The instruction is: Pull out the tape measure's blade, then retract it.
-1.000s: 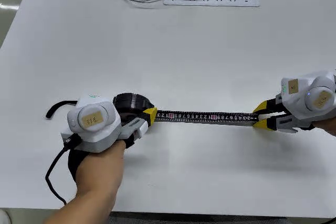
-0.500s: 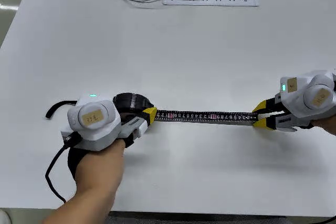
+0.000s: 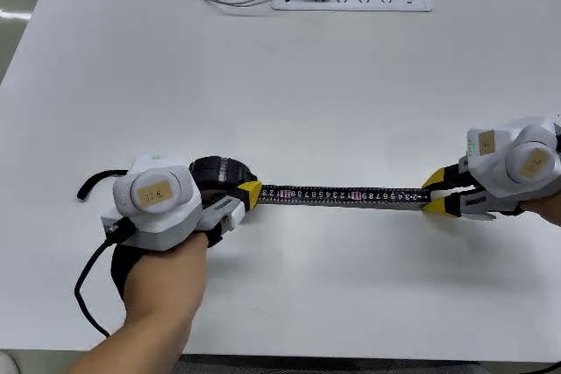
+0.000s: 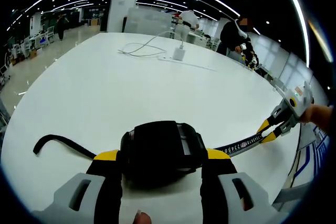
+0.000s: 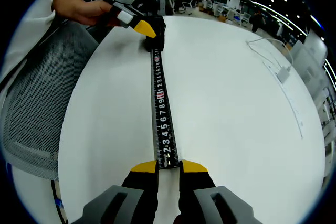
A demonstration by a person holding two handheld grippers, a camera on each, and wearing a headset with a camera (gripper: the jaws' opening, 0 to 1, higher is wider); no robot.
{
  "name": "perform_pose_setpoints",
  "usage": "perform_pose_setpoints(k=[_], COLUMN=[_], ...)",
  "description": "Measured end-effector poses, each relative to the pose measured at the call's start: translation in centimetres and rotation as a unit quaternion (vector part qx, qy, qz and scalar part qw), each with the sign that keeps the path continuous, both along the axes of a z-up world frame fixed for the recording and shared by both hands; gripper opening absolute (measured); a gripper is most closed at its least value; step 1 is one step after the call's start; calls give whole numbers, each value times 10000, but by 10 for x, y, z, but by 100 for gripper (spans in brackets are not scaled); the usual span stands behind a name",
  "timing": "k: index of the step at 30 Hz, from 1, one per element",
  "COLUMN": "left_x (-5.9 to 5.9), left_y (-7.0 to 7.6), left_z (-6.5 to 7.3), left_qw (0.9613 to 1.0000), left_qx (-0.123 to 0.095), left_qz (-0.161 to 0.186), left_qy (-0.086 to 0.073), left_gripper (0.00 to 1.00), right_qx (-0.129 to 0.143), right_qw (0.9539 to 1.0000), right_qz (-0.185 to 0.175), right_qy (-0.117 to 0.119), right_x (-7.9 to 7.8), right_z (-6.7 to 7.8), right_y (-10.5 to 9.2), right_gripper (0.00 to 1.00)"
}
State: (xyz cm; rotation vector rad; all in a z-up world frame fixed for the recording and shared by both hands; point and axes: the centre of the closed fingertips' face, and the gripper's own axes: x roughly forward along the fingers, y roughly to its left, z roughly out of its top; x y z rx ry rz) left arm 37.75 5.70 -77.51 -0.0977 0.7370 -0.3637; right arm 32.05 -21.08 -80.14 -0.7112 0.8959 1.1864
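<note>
Left tool [image 4: 163, 156] tight around tape measure [image 3: 219, 172], right tool [image 5: 168, 167] tight on blade [image 5: 160, 114] end.

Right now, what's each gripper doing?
Left gripper: shut on the tape measure case.
Right gripper: shut on the end of the pulled-out blade.

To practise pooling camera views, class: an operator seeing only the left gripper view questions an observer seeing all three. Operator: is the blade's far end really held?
Observer: Yes. In the right gripper view the right gripper has its fingers closed on the blade at its tip.
Operator: Which way do its numbers run?
Observer: They count up from that tip toward the case.
Operator: Anything behind my gripper?
Observer: A grey mesh chair, at the table's near edge.
</note>
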Motion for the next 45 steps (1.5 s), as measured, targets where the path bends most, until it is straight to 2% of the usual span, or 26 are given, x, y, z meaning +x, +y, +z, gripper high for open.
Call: perform_pose_setpoints(k=[4, 13, 31, 34, 37, 45], left_x=[0, 0, -1, -1, -1, -1], left_y=[0, 1, 2, 2, 2, 1], left_z=[0, 0, 1, 2, 3, 4], left_qw=[10000, 10000, 9998, 9997, 9997, 9996], left_qx=[-24, -70, -220, -239, -244, -266], left_qz=[8, 1, -7, 3, 4, 6], left_qy=[2, 1, -3, 2, 6, 11], left_gripper=[56, 56, 56, 56, 56, 56], right_qx=[-29, 140, 340, 453, 396, 472], right_qw=[10000, 9999, 9994, 9990, 9992, 9988], right_qz=[24, 60, 60, 20, 101, 118], right_qy=[-26, -18, -29, -13, -50, -57], right_x=[0, 3, 8, 10, 9, 13], right_z=[0, 2, 5, 9, 7, 9], right_y=[1, 19, 37, 43, 47, 56], right_gripper=[11, 10, 10, 10, 10, 10])
